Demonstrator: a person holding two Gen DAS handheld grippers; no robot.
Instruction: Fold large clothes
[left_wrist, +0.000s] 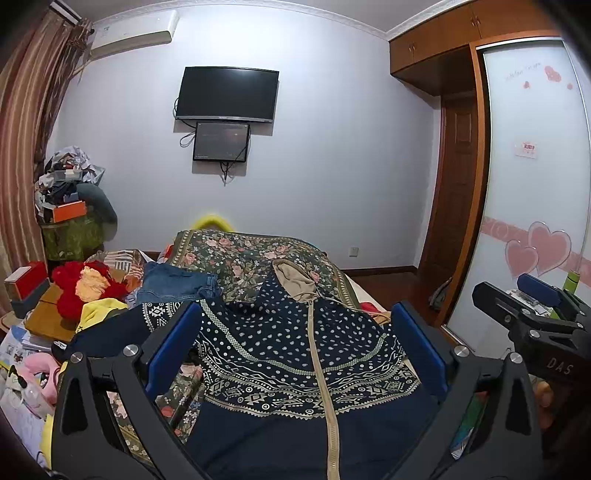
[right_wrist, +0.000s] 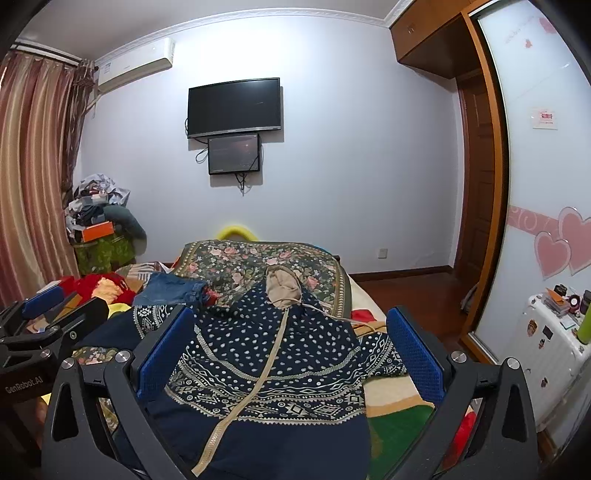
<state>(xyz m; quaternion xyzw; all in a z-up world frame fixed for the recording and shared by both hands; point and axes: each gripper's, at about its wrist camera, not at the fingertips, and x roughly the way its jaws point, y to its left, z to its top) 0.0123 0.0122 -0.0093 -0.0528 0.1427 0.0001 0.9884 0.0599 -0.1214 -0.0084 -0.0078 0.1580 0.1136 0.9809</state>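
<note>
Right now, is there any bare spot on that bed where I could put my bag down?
Some. The floral blanket is bare beyond the beige hood toward the far edge, and a strip of green-and-cream bedding shows right of the navy hoodie. The left side is crowded: jeans, red fabric, boxes and papers.

Bed (right_wrist: 399, 402) with floral blanket (right_wrist: 258, 258) at far end; navy patterned hoodie (right_wrist: 266, 354) spread near, jeans (right_wrist: 170, 288) far left, red clothes (left_wrist: 85, 291) further left.
</note>
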